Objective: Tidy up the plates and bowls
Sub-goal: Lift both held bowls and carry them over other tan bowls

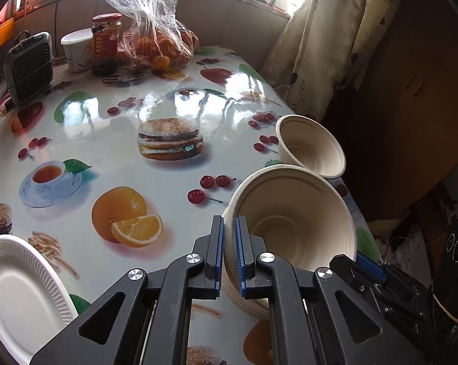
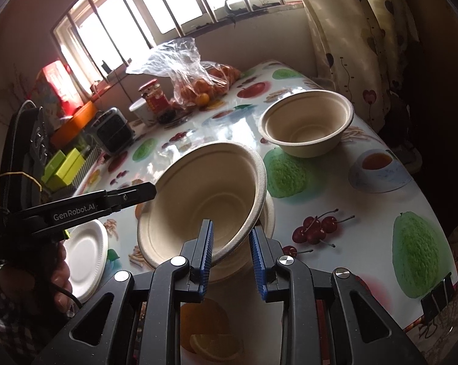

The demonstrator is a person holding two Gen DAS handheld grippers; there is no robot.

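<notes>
My left gripper (image 1: 229, 222) is shut on the near rim of a beige paper bowl (image 1: 292, 219), which tilts its mouth toward me. A second beige rim shows just under it, as if two bowls were nested. In the right wrist view my right gripper (image 2: 232, 231) is shut on the same bowl (image 2: 204, 194) at the opposite rim, one pad inside and one outside. The left gripper (image 2: 151, 190) reaches that bowl's left edge. Another beige bowl (image 2: 308, 124) stands upright farther back on the table. A white ribbed plate (image 1: 19, 286) lies at the near left.
The table (image 1: 113, 140) has a glossy fruit-print cover. At its far end stand a bag of oranges (image 1: 159, 39), a red-lidded jar (image 1: 105, 42), a white cup (image 1: 75, 48) and a small grey heater (image 1: 28, 67). A curtain (image 1: 317, 45) hangs past the right edge.
</notes>
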